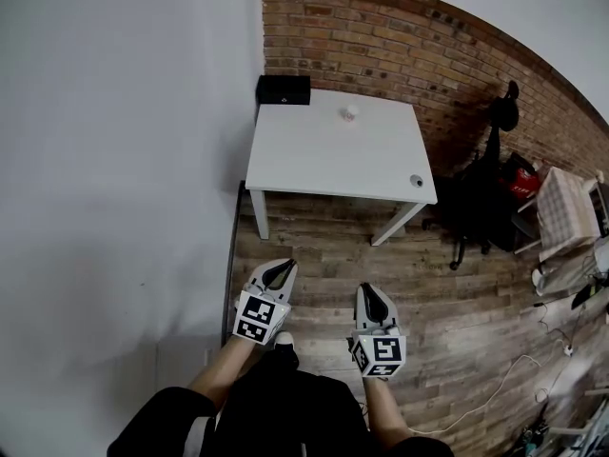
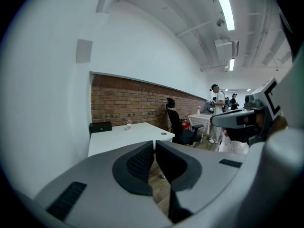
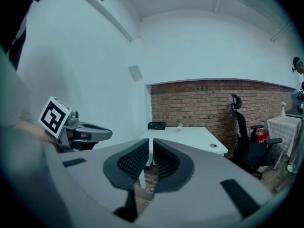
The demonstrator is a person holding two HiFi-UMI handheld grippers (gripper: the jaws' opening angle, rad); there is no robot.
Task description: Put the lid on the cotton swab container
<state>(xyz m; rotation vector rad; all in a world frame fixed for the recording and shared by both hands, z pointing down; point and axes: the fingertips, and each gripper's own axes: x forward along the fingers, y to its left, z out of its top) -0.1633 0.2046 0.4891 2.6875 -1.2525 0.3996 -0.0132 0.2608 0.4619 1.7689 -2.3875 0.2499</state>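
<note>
Rough brick wall (image 1: 381, 46) and plank floor (image 1: 314, 246) filled the head view, with a white table (image 1: 333, 150) well ahead of both jaws. On it the cotton swab container (image 1: 350, 112) stood at the far edge, and a small round piece I took for the lid (image 1: 416, 181) lay near the right corner (too small to be sure). The left gripper (image 1: 283, 269) and right gripper (image 1: 369, 293) pointed at the table, far short of it.

Left gripper view: jaws closed together, nothing between them, with the cotton swab container (image 2: 128, 125) far beyond the tips.

Right gripper view: jaws likewise pressed together and empty, the lid (image 3: 213, 146) ahead and right of them.

I judged the lid light, stiff, slick plastic, best pinched across its rim.
</note>
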